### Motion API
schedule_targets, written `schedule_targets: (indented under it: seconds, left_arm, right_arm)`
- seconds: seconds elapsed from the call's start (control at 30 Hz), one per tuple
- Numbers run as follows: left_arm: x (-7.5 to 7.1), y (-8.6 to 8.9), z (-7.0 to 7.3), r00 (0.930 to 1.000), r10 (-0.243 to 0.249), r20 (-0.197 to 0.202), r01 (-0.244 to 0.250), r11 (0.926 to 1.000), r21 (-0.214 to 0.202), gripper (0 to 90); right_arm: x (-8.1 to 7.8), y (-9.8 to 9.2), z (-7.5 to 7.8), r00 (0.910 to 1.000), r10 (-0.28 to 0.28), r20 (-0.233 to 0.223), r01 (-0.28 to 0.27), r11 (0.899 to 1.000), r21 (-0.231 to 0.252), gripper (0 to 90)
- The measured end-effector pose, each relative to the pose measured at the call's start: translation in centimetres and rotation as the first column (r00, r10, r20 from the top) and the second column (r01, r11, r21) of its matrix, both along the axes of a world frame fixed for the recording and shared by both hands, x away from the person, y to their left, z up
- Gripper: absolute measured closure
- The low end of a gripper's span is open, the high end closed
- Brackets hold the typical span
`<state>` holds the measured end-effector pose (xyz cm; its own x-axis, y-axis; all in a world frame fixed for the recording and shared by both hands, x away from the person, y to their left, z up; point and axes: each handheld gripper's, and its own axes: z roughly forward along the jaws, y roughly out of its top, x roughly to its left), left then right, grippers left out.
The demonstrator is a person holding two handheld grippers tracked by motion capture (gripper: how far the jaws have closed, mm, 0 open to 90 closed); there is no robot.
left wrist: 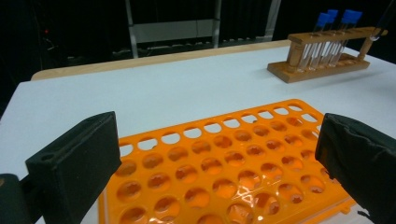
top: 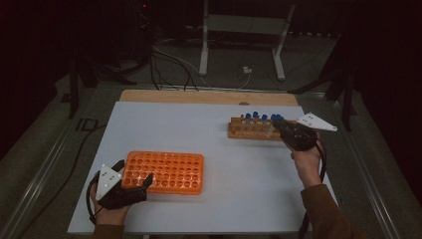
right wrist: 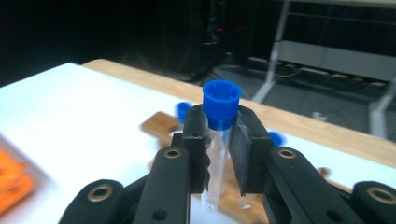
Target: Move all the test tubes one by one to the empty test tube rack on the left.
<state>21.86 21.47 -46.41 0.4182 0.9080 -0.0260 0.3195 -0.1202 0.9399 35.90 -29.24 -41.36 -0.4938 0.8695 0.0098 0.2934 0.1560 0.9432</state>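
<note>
Behind the white table [top: 209, 124] with its bare wooden far edge [top: 199, 96], a white metal stand [top: 244, 30] sits on the dark floor, cables [top: 169, 62] snake across it toward a small white plug [top: 247, 69].

The left gripper [top: 133, 185] is held low with jaws spread wide; the right gripper's [top: 279, 125] jaws are clamped together.

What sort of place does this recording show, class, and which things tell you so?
Probably a laboratory-style test bench in a dark workroom: a white table holds an orange tube rack and a wooden rack of blue-capped test tubes, with cables on the floor behind.
</note>
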Motion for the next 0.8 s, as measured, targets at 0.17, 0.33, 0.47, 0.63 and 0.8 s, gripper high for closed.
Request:
schedule_targets:
  seconds: [0.17, 0.33, 0.47, 0.63, 0.8]
  left_arm:
    - [0.4, -1.4, 0.3, 0.9996, -0.029, 0.003, 0.029, 0.9996, 0.001, 0.7]
    - [1.0, -3.1, 0.7, 0.9972, -0.074, 0.008, 0.074, 0.997, 0.022, 0.7]
    - [1.6, -4.6, 0.8, 0.9937, -0.112, 0.006, 0.112, 0.993, 0.04, 0.7]
    - [2.6, -7.0, 1.2, 0.9862, -0.165, 0.015, 0.164, 0.9854, 0.046, 0.7]
    - [3.6, -10.3, 1.3, 0.9735, -0.228, 0.012, 0.228, 0.9724, 0.052, 1.3]
  right_arm:
    - [-0.8, 1.5, -0.4, 0.9978, 0.062, -0.022, -0.062, 0.998, 0.011, 77.3]
    - [-1.8, 2.9, -0.8, 0.9922, 0.118, -0.039, -0.118, 0.993, 0.016, 77.2]
    - [-2.2, 3.7, -1.2, 0.9878, 0.148, -0.049, -0.147, 0.989, 0.02, 77.2]
    - [-2.8, 5.0, -1.6, 0.975, 0.209, -0.076, -0.207, 0.978, 0.034, 77.2]
    - [-3.5, 6.0, -1.7, 0.9643, 0.252, -0.081, -0.249, 0.967, 0.045, 77.2]
